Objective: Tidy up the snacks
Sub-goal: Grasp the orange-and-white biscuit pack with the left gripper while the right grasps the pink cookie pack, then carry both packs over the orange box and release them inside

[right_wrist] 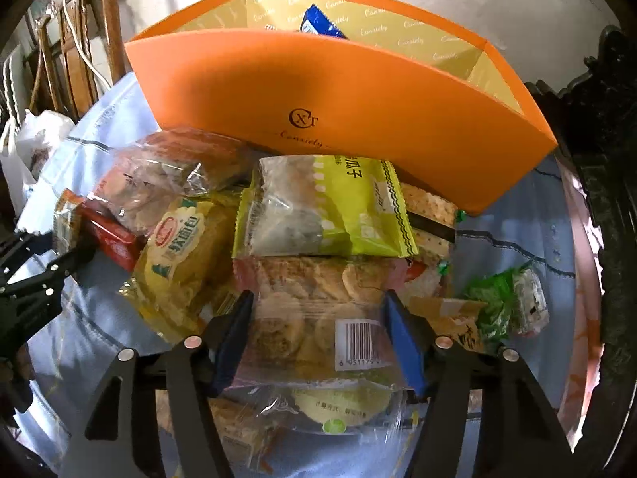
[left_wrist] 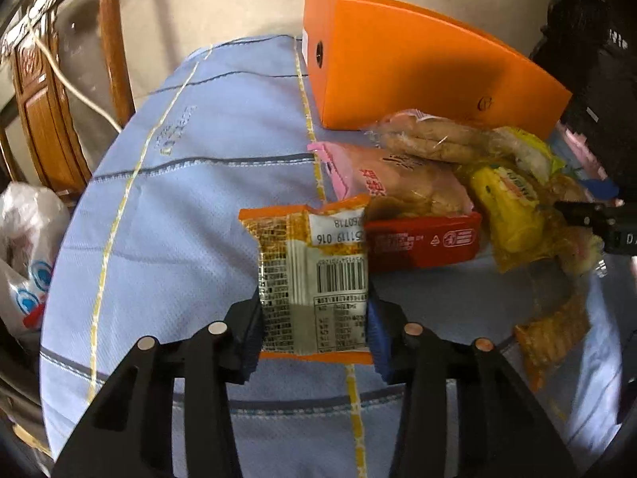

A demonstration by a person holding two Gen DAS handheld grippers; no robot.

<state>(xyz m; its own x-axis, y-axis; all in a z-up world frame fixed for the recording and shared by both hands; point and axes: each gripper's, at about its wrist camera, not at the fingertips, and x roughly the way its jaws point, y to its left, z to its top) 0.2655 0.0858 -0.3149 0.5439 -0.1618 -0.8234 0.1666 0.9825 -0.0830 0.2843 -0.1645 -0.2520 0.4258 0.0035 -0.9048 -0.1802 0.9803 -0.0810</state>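
Honestly, left tongs [left_wrist: 314,322] look clamped on the orange packet [left_wrist: 308,279] in front of the orange box [left_wrist: 398,75], right tongs [right_wrist: 318,338] half-closed around a clear biscuit bag [right_wrist: 318,318], which could slip since it's crinkly.

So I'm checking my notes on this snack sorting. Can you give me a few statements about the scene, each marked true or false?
1. The left claw is clamped on an orange snack packet. True.
2. The orange box is completely empty. False: a blue packet already sits inside it.
3. A clear cookie packet sits between the fingers of the right claw. True.
4. The snacks lie on a bare wooden table. False: they lie on a light blue cloth.
5. A yellow-green packet lies in front of the orange box. True.
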